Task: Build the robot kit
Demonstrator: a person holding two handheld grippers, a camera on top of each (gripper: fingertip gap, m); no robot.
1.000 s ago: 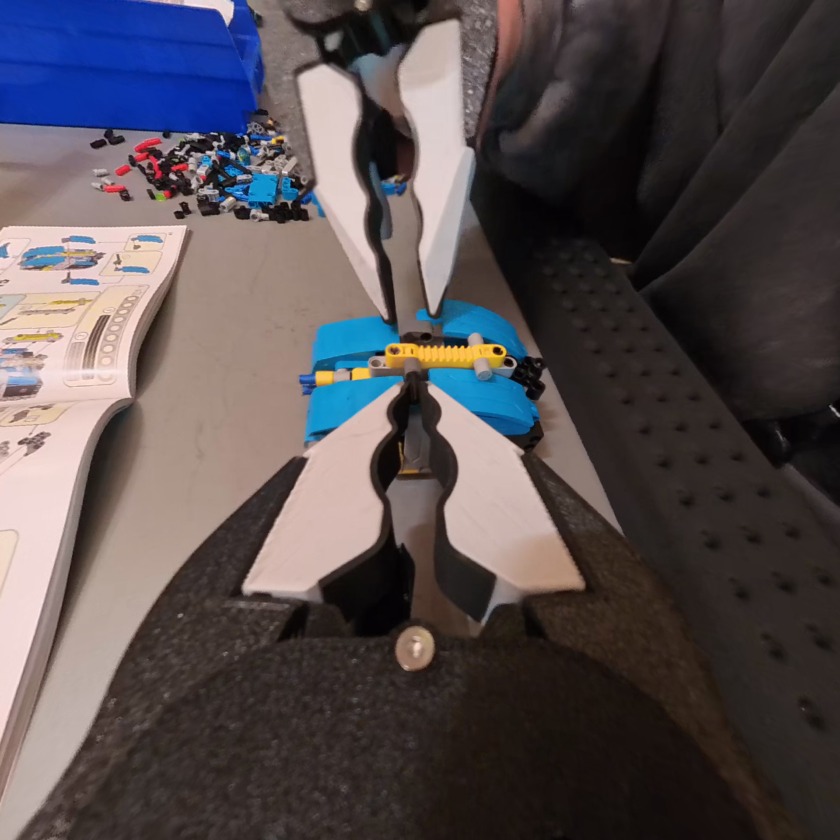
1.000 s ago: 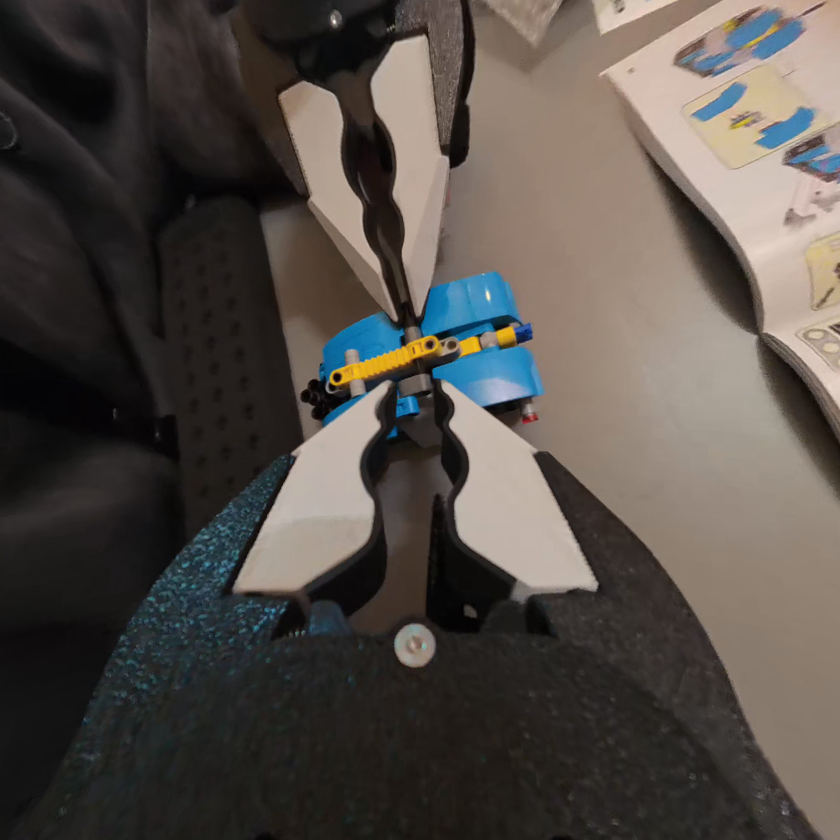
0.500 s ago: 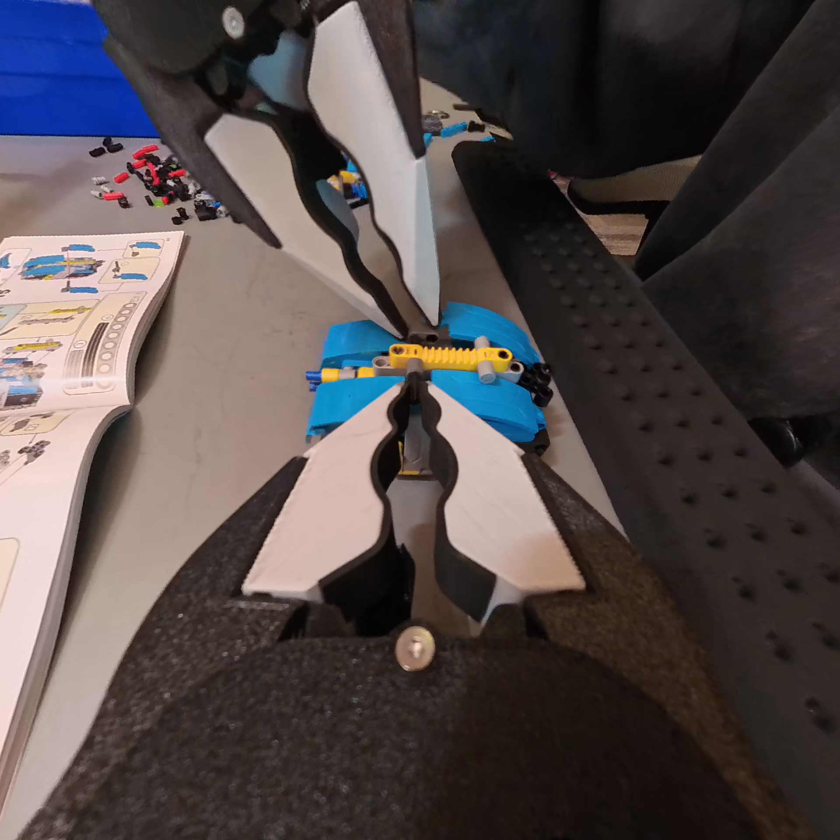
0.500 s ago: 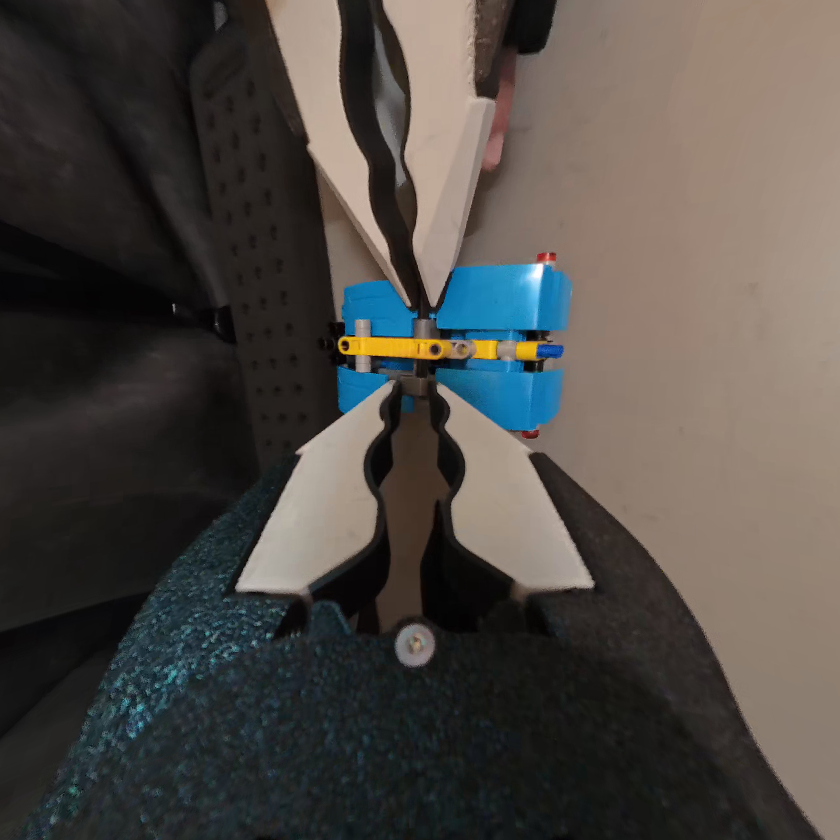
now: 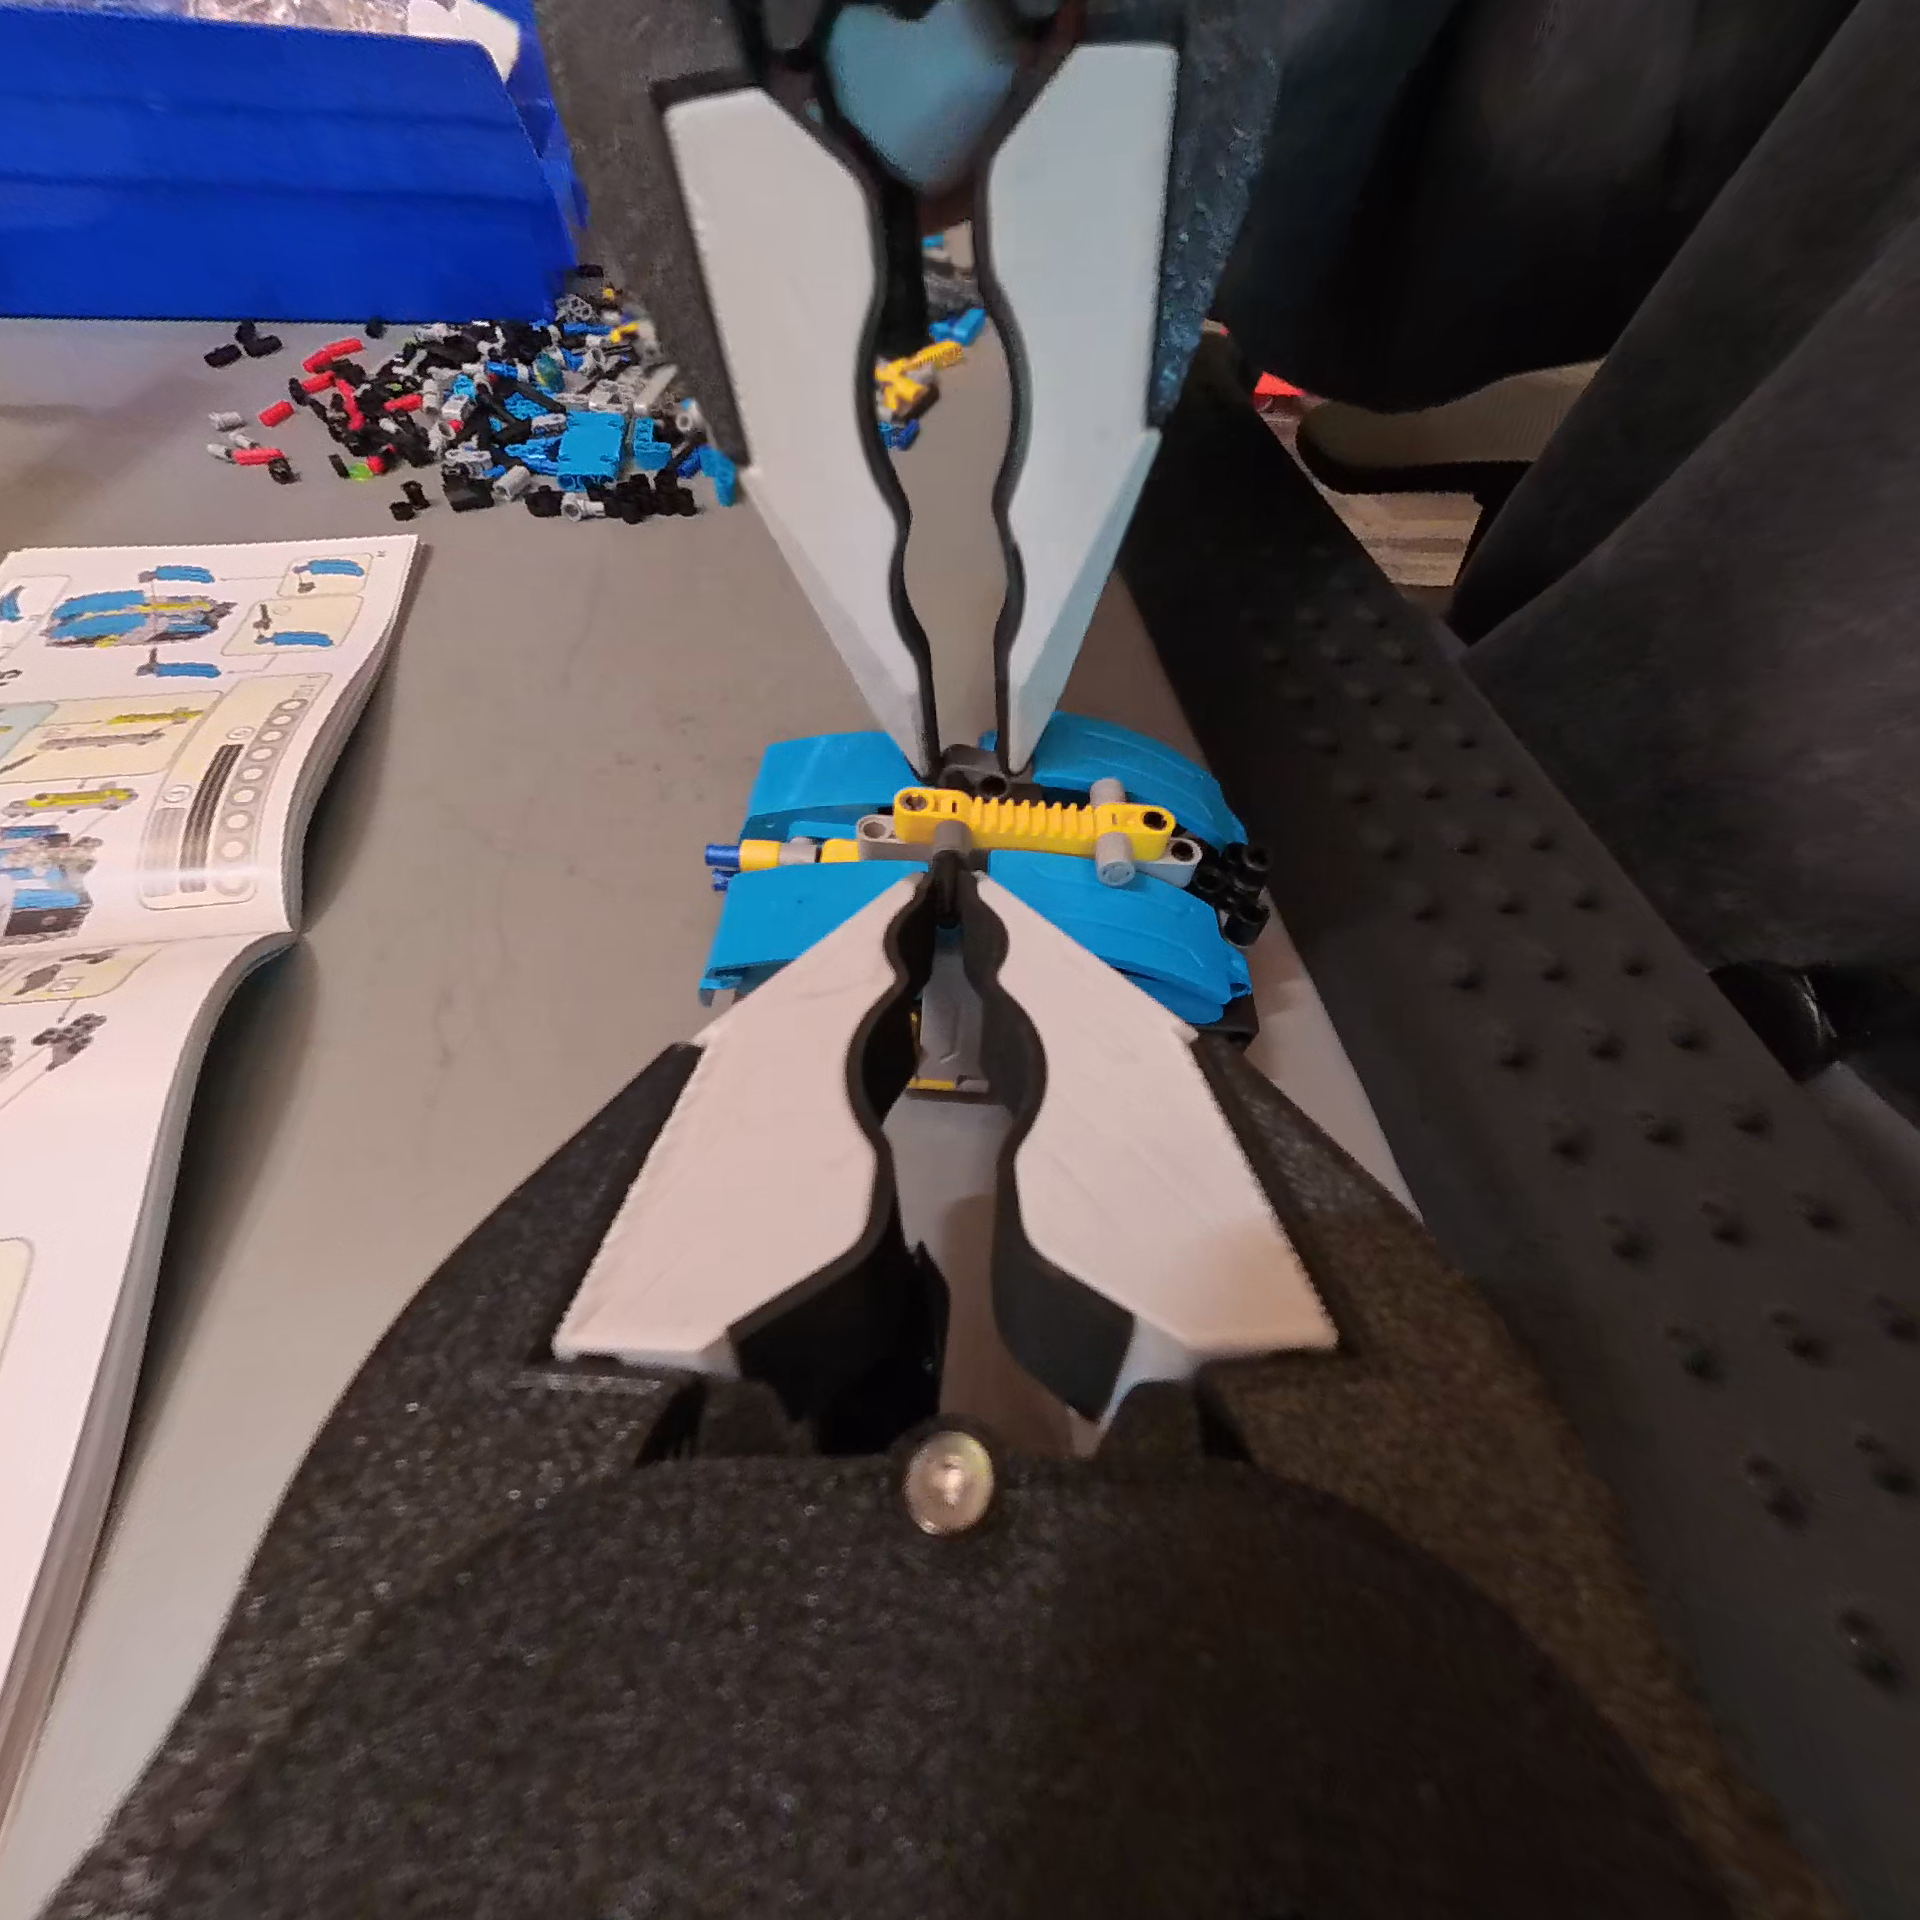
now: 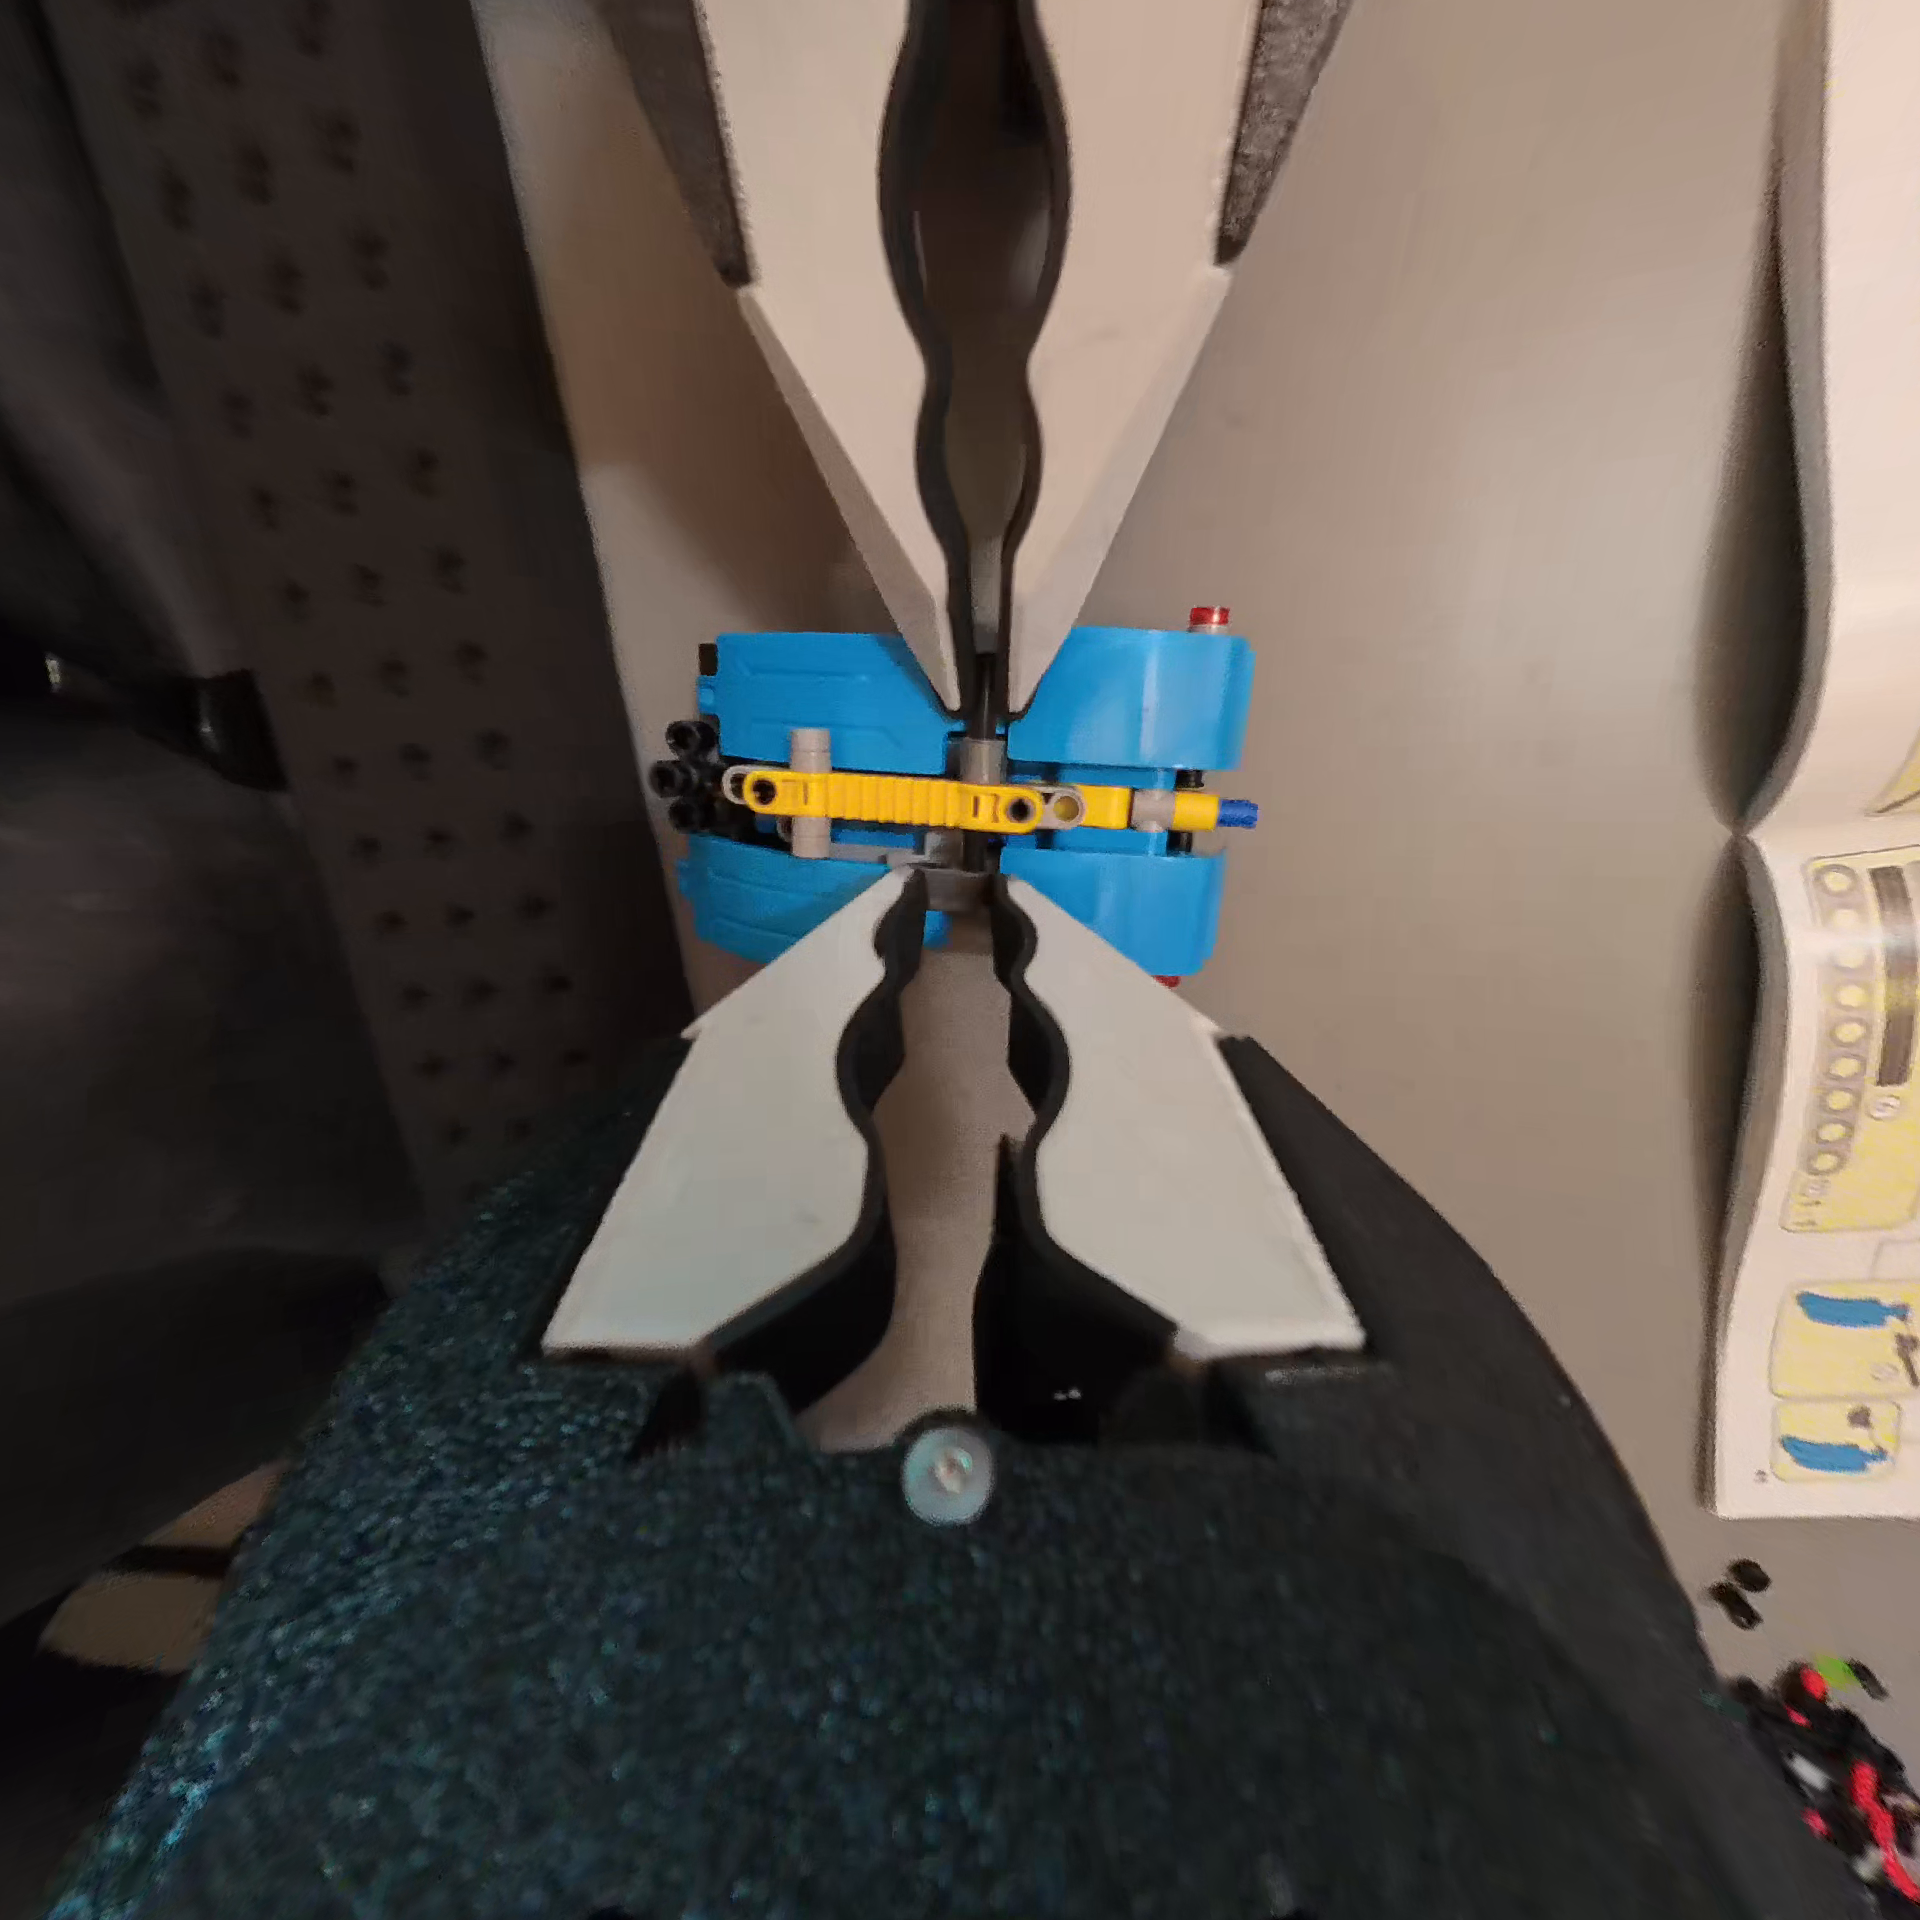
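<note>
A small blue brick model (image 5: pixel 1101 914) with a yellow toothed rack (image 5: pixel 1029 821) across its middle lies on the grey table (image 5: pixel 540 935), near its right edge. My left gripper (image 5: pixel 948 883) is shut on a thin black axle at the model's near side. My right gripper (image 5: pixel 971 753) comes from the far side, directly opposite, with its tips closed on a dark grey connector. In the right wrist view the model (image 6: pixel 821 686) and the rack (image 6: pixel 894 805) lie level. There my right gripper (image 6: pixel 956 883) pinches the grey connector and my left gripper (image 6: pixel 982 665) grips the axle.
An open instruction booklet (image 5: pixel 156 779) lies left of the model; it also shows in the right wrist view (image 6: pixel 1849 1039). A pile of loose small pieces (image 5: pixel 499 426) sits before a blue bin (image 5: pixel 260 156). A black perforated surface (image 5: pixel 1558 1039) and dark fabric (image 5: pixel 1714 520) border the table's right edge. The grippers are tip to tip, or close to it.
My right gripper swung from a tilted approach to straight opposite the left and closed from slightly open onto the grey connector. The left gripper and the model stayed put.
</note>
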